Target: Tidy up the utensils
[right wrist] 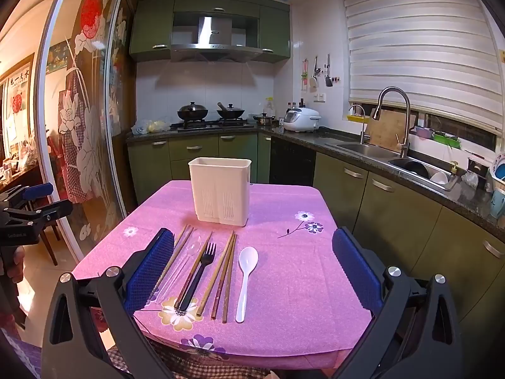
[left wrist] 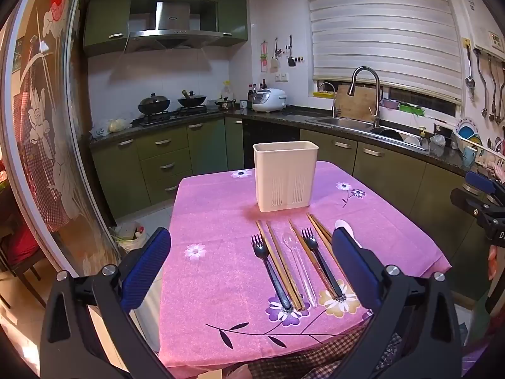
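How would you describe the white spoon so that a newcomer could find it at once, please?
Start at the pink flowered tablecloth and find the cream utensil holder standing on it. A row of utensils lies in front of it; the white spoon is at the row's right end, beside brown chopsticks, and is the row's only opaque white piece.

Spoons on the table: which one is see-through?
The clear plastic spoon, lying among the chopsticks between the two black forks. The other, the white spoon, is opaque and lies at the row's right end.
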`<state>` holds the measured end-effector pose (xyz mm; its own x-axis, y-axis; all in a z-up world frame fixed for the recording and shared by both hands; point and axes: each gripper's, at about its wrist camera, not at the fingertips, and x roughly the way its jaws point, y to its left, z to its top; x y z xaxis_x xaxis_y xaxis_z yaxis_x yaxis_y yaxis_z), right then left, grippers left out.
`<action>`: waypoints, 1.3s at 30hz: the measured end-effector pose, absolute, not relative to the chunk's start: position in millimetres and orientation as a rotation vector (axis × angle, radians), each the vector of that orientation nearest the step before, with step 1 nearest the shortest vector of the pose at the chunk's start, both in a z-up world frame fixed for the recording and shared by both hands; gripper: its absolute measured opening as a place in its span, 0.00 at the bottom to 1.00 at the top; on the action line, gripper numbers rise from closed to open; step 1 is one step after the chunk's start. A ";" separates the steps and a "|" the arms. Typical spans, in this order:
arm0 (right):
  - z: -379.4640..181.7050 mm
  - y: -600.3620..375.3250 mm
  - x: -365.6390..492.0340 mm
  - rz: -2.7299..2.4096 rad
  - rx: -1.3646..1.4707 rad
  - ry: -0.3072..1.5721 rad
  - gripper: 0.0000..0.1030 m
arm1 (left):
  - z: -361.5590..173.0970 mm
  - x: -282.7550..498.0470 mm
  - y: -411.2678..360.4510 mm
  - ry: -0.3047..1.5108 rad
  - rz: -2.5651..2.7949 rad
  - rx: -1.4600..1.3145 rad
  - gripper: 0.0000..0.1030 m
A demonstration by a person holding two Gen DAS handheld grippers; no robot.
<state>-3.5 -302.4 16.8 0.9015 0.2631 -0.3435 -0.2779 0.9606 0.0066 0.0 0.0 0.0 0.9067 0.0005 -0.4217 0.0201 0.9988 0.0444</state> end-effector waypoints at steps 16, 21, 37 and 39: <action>18.3 -298.5 -3.2 0.281 -0.040 0.362 0.96 | -4.4 -0.6 -2.0 0.442 -0.013 0.050 0.94; 18.2 -298.2 -3.5 0.281 -0.040 0.363 0.96 | -10.3 0.2 -4.9 0.444 -0.009 0.049 0.94; 17.2 -299.8 -1.3 0.273 -0.034 0.370 0.96 | -8.5 3.2 6.2 0.448 -0.010 0.039 0.94; 17.0 -298.2 -0.6 0.276 -0.036 0.373 0.96 | -9.0 4.1 6.5 0.451 -0.011 0.040 0.94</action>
